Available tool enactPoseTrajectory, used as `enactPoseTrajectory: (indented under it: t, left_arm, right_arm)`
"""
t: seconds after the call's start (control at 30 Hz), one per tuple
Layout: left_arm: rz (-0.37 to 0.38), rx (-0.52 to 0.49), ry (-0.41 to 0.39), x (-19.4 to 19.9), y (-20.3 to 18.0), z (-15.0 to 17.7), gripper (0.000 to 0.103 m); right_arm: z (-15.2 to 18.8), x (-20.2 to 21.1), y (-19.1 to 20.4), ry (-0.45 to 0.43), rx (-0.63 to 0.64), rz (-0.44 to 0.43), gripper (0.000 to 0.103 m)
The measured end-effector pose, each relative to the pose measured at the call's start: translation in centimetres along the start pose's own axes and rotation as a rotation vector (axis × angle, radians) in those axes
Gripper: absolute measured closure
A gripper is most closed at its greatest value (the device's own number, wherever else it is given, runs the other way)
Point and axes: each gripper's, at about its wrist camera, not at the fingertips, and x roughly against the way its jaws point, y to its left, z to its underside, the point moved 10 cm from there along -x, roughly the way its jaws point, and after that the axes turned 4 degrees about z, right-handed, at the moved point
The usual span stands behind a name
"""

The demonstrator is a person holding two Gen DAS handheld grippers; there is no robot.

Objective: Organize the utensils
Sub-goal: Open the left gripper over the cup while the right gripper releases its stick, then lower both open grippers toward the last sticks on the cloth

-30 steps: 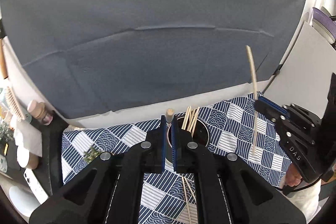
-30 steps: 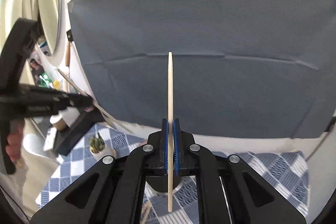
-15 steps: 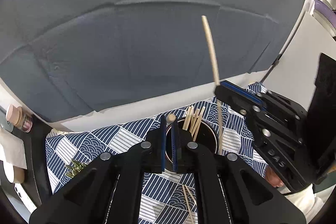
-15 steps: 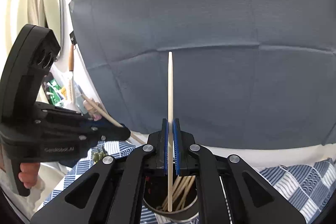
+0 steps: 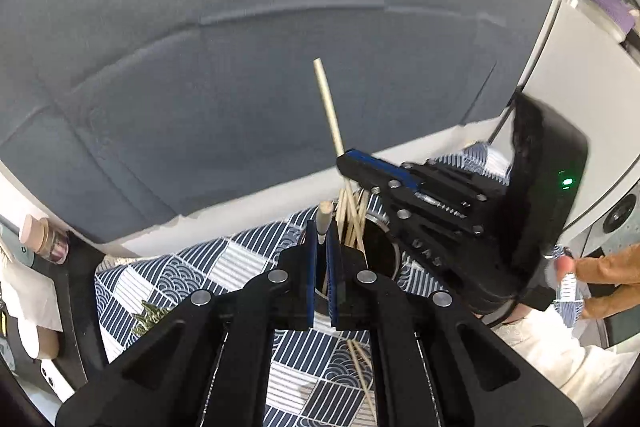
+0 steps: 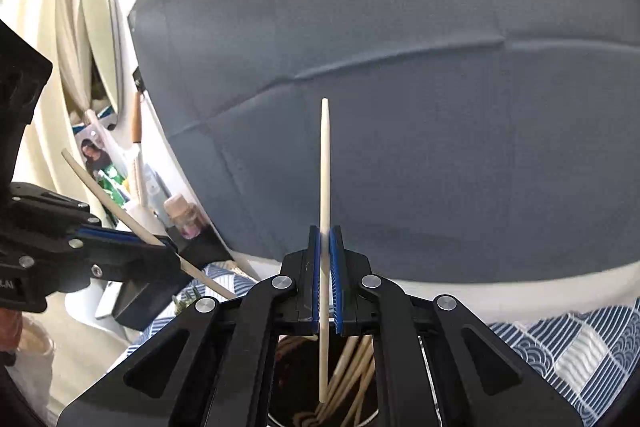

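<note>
Left wrist view: the left gripper [image 5: 321,269] pinches one chopstick [image 5: 323,221], tip up, just left of the dark cup [image 5: 384,247] (already bristling with sticks). The right gripper [image 6: 325,279], jaws easing apart, brackets a pale chopstick [image 6: 325,187] dipping into that cup.
</note>
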Motion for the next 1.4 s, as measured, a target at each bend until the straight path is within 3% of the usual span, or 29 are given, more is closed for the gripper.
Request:
enactPoseTrajectory:
  t: [0.07, 0.1, 0.13, 0.17, 0.23, 0.27, 0.33, 0.43, 0.53, 0.77, 1.03, 1.2, 1.4]
  left_arm:
    - [-0.003, 0.008, 0.023, -0.9, 0.3, 0.6, 0.094]
    - [-0.005, 0.013, 0.030, -1.2, 0.4, 0.9, 0.084]
    - [-0.015, 0.019, 0.031, -1.3, 0.7, 1.2, 0.070]
    - [-0.028, 0.020, 0.024, -1.2, 0.9, 1.3, 0.064]
    - [-0.057, 0.021, 0.011, -0.5, 1.4, 1.6, 0.047]
    - [-0.071, 0.021, 0.006, -0.2, 1.7, 1.7, 0.044]
    - [-0.112, 0.018, -0.005, 0.5, 2.2, 2.0, 0.029]
    - [-0.174, 0.001, -0.024, 1.5, 2.5, 2.6, 0.007]
    - [-0.190, -0.031, -0.039, 2.3, 1.9, 3.7, 0.006]
    - [-0.127, -0.001, -0.050, 2.8, 0.6, 6.7, 0.006]
    - [-0.014, 0.103, -0.072, 3.0, 0.1, 11.2, 0.006]
    - [-0.026, 0.175, -0.058, 2.4, 0.8, 14.6, 0.006]
    - [-0.028, 0.242, -0.008, 1.5, 1.2, 18.3, 0.006]
  right_arm:
    - [0.7, 0.1, -0.4, 0.015, -0.047, -0.039, 0.093]
    - [0.8, 0.4, -0.7, 0.016, -0.063, -0.049, 0.080]
    - [0.9, 0.8, -1.2, 0.004, -0.083, -0.038, 0.055]
    - [0.7, 1.1, -1.4, -0.012, -0.091, -0.019, 0.045]
    - [0.4, 2.1, -2.2, -0.032, -0.110, 0.007, 0.039]
    - [0.2, 2.6, -2.5, -0.038, -0.123, 0.009, 0.036]
    - [-0.2, 4.0, -3.2, -0.065, -0.151, 0.015, 0.013]
    - [-0.5, 5.7, -3.8, -0.080, -0.173, 0.020, 0.011]
    - [-0.4, 7.2, -4.1, -0.088, -0.182, 0.065, 0.008]
    - [0.5, 11.2, -4.0, -0.140, -0.098, 0.192, 0.008]
    - [4.3, 12.8, -3.3, -0.036, -0.096, 0.233, 0.008]
    - [7.2, 13.5, -3.2, 0.000, -0.085, 0.285, 0.008]
    - [11.7, 12.6, -2.5, 0.107, -0.062, 0.315, 0.008]
